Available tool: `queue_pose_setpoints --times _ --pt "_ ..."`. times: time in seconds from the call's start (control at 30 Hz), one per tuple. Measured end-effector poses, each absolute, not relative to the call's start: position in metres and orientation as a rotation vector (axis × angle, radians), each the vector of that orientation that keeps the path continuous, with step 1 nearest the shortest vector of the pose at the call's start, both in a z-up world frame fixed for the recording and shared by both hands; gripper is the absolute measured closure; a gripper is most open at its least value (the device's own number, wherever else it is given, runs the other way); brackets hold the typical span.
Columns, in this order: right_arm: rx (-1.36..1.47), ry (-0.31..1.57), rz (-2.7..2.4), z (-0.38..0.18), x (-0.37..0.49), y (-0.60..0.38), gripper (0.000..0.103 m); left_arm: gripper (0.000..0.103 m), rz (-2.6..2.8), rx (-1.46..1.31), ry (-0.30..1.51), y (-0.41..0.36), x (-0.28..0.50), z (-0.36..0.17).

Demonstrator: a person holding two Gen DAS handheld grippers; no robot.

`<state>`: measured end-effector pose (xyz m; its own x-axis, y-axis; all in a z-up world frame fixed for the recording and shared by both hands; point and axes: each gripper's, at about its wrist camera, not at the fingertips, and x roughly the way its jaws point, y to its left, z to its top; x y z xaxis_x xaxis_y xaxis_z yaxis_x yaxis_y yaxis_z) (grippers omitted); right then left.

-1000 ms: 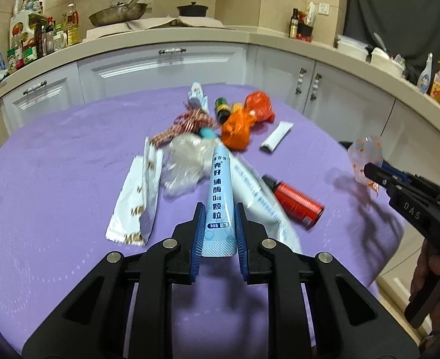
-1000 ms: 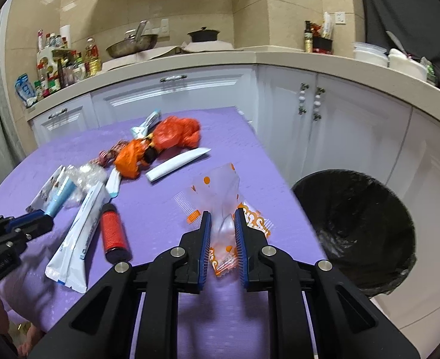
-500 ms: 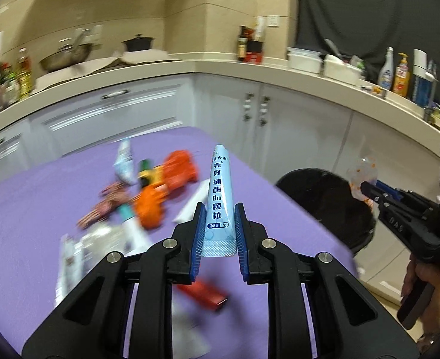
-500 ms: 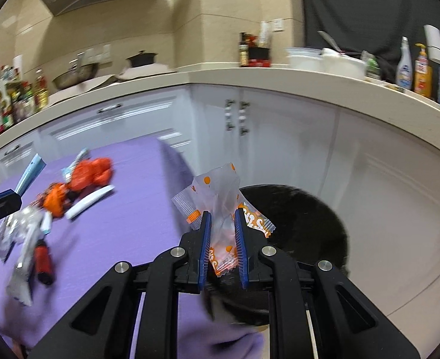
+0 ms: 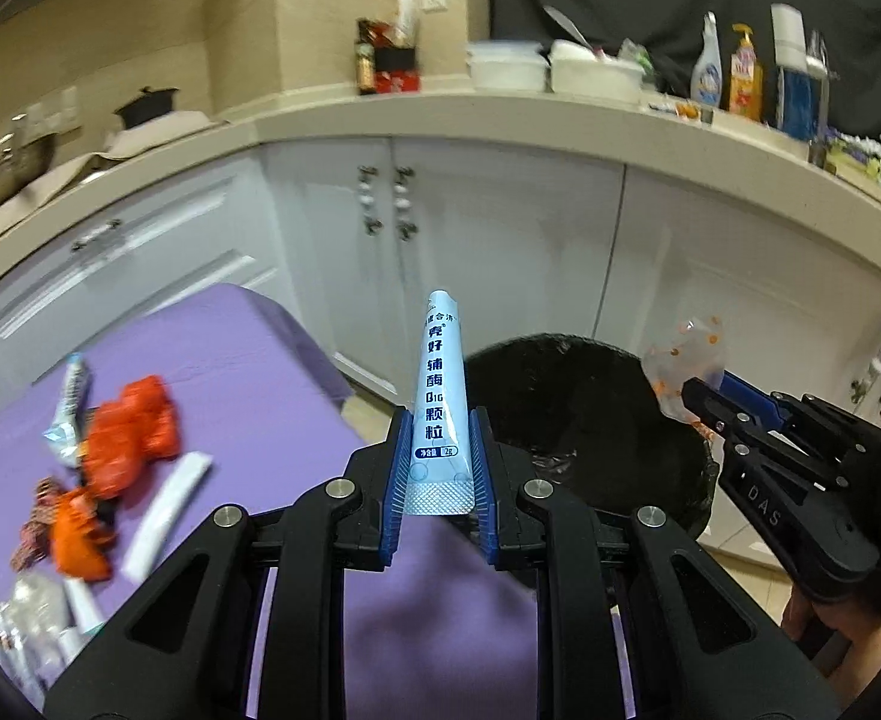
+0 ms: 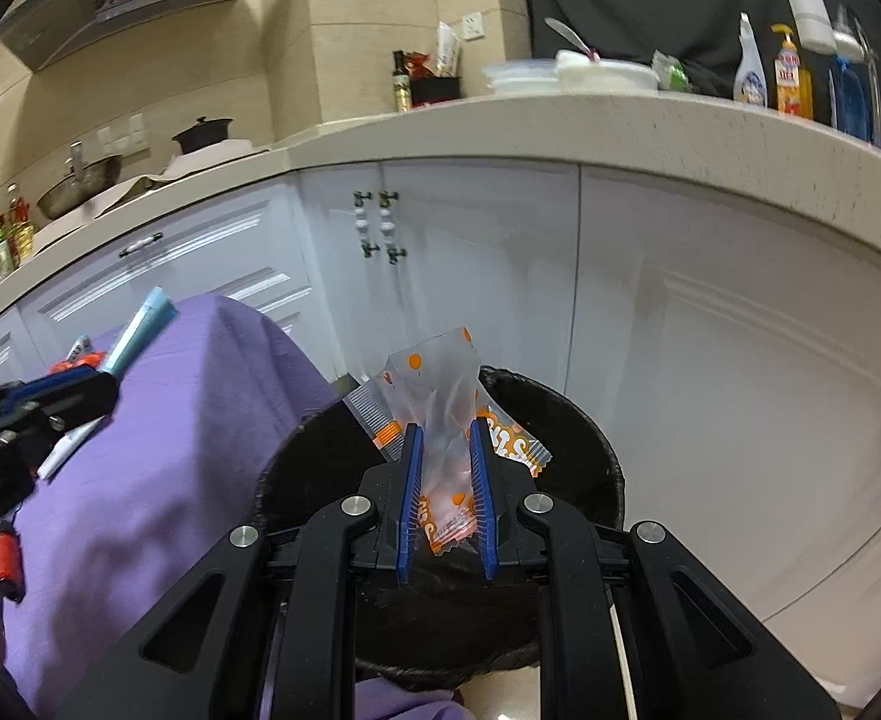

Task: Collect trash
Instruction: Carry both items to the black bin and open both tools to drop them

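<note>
My left gripper [image 5: 439,426] is shut on a light blue sachet [image 5: 441,396] that stands up between its blue pads, over the table's right edge, with the black-lined trash bin [image 5: 590,420] just beyond. My right gripper [image 6: 445,438] is shut on a clear wrapper with orange dots [image 6: 434,396] and hangs directly above the bin [image 6: 584,438]. In the left wrist view the right gripper [image 5: 695,399] shows at the right with its wrapper [image 5: 683,360]. The right wrist view catches the left gripper [image 6: 104,384] and the sachet [image 6: 140,330] at the left.
More trash lies on the purple table [image 5: 248,372]: orange-red bags [image 5: 128,438], a white stick packet [image 5: 164,516], a red tube [image 6: 5,558]. White cabinets [image 6: 710,330] and a cluttered counter [image 5: 560,114] curve behind the bin. A hand [image 5: 848,654] holds the right gripper.
Both grippers swung right from over the table toward the bin, keeping their holds. The right one now hangs above the bin; the left one has reached the table's right edge.
</note>
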<state>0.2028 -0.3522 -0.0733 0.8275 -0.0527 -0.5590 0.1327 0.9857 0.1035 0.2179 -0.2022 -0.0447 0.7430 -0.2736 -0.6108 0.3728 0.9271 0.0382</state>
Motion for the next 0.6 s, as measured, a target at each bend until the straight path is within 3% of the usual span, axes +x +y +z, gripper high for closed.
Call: queue_pose_setpoints --times 0.27,0.33,0.4,0.43,0.6 --pt "0.173 0.642 -0.106 -0.098 0.227 -0.369 0.084 0.082 -0.369 0.195 0.749 -0.231 0.256 -0.079" --pt "0.184 0.648 -0.114 -0.103 0.231 -0.371 0.080 0.078 -0.369 0.201 0.764 -0.234 0.262 -0.084" --pt "0.187 0.651 -0.120 -0.106 0.234 -0.372 0.065 0.059 -0.366 0.202 0.775 -0.236 0.266 -0.088" --pt "0.188 0.649 -0.125 -0.107 0.234 -0.372 0.062 0.056 -0.365 0.200 0.777 -0.236 0.266 -0.089" --pt "0.189 0.645 -0.132 -0.104 0.231 -0.372 0.059 0.055 -0.359 0.188 0.771 -0.234 0.267 -0.086"
